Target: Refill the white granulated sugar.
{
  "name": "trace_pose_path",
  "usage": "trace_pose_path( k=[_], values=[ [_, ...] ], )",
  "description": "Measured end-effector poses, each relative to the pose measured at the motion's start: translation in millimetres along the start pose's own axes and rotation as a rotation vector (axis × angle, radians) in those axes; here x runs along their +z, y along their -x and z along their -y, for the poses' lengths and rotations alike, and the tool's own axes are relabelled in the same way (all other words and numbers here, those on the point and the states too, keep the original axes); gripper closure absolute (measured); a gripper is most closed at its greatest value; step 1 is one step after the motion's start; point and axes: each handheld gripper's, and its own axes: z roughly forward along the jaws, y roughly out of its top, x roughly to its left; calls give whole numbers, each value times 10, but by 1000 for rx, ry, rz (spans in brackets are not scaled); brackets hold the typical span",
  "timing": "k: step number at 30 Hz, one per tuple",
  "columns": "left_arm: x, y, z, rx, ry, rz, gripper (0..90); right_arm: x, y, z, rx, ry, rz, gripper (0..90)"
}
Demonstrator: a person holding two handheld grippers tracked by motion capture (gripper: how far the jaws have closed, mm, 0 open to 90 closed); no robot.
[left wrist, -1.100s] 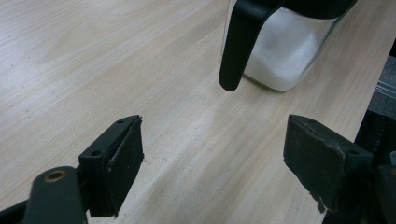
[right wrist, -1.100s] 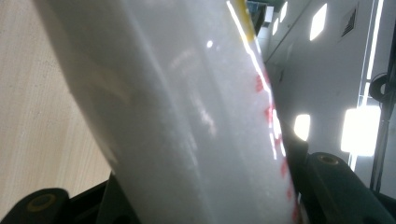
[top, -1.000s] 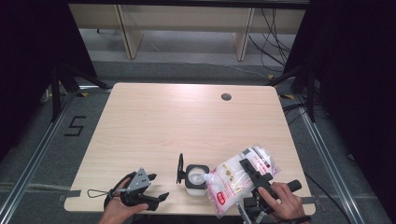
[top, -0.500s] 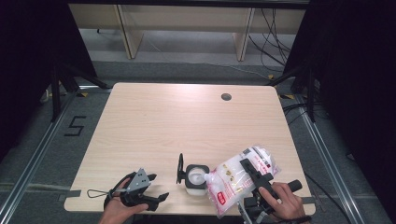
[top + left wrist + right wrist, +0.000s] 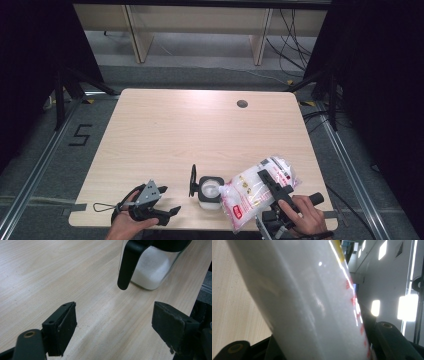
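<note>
Pouring from a tilted bag into an open container: the right gripper has its jaws clamped on the bag's middle, the plastic bulging between them, the bag's low corner at the container's mouth just left of those jaws. The left gripper rests on the counter with its jaws wide and empty; the container, holding white grains, stands just ahead of them, its flipped lid hanging down. Probable fault: the unbraced container may tip or slide under the bag's weight, spilling grains across the counter.
</note>
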Motion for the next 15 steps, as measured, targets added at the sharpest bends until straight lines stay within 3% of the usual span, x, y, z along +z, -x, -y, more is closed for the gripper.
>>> trace_pose_path(
  k=[2, 4, 6, 11, 12, 15],
  values=[
    [-5, -5, -1, 11, -6, -5, 194, 2, -9, 3, 12, -1, -2, 541],
    [11, -2, -1, -4, 21, 5, 194, 0, -15, 5, 12, -2, -5, 542],
    [0, -9, -3, 7, -4, -2, 194, 2, -14, 6, 11, -2, -6, 542],
    [2, -2, -5, 1, 13, 1, 194, -4, -11, 4, 7, -6, -4, 543],
    [2, -13, -4, 21, 2, 2, 194, -3, -9, 4, 6, -5, -4, 542],
    [-8, -15, -8, 29, -3, 0, 194, -3, 7, 1, -18, -5, 3, 543]
  ],
)
